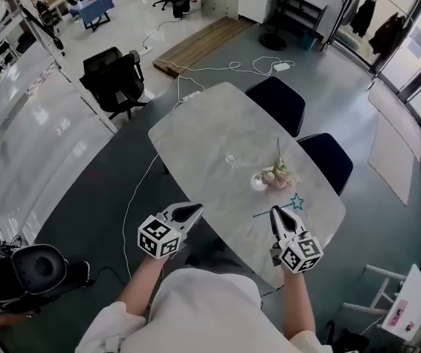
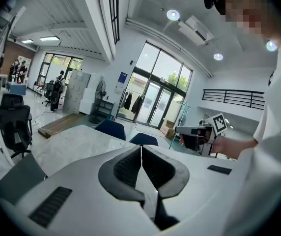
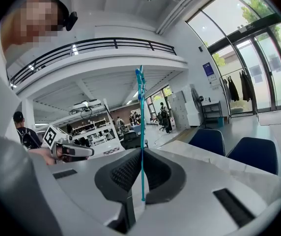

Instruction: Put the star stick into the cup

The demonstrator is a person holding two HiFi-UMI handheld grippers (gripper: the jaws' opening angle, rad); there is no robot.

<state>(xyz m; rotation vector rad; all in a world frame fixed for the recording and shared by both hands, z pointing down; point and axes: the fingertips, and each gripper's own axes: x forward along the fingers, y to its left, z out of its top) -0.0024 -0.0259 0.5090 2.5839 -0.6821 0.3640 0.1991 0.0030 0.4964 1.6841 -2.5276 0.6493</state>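
Right gripper pinches star stick crosswise
Cup seems ahead-left on table; left gripper pressed together, empty.

An open office hall is shown. Office chairs are seen at upper left, glass doors at upper right, and a table at centre.

light: bright daylight, ceiling lamps | edges: fisheye-warped, dark vignette

White shirt, grey left tool, right tool, black-and-white marker cubes
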